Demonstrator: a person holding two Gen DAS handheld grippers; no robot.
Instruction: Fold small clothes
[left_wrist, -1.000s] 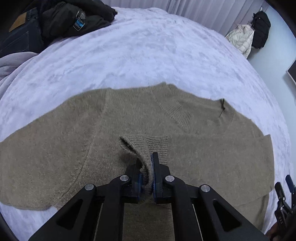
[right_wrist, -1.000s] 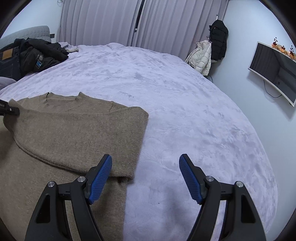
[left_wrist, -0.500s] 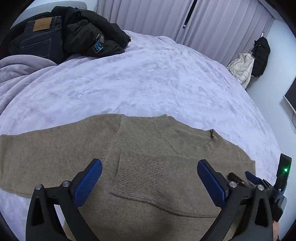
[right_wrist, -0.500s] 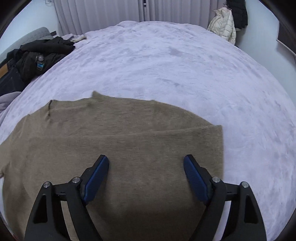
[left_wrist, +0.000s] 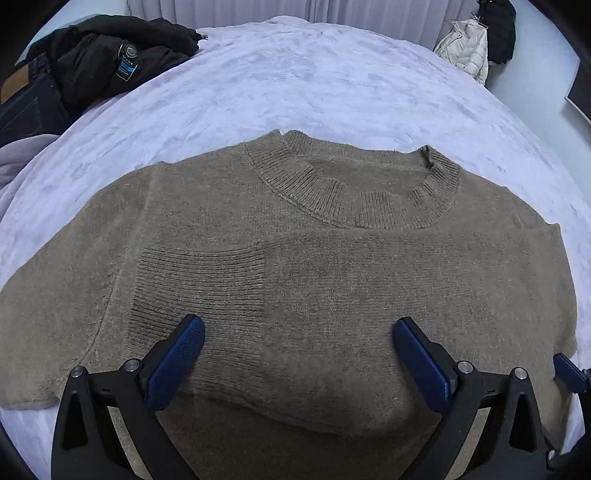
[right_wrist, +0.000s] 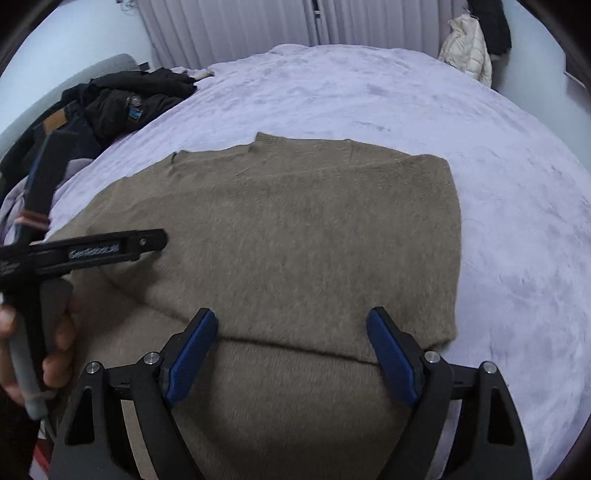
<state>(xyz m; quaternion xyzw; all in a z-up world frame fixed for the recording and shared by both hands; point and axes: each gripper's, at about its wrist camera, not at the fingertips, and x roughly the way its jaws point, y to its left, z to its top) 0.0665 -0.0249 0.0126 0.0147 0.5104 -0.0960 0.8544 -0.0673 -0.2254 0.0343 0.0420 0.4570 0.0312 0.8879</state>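
One brown sweater (left_wrist: 332, 280) flat, sleeve folded across.

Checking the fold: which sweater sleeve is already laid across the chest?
The sleeve with the ribbed cuff, lying below the collar; the other sleeve is still spread out on the bed.

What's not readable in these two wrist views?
- Sweater hem: both views, cut off by the bottom edge and hidden behind the tools.
- Its other sleeve: left wrist view, runs off the left edge.
- Label on the black jacket: left wrist view, too small to read.
- Left tool tips: right wrist view, cut off at the left edge.
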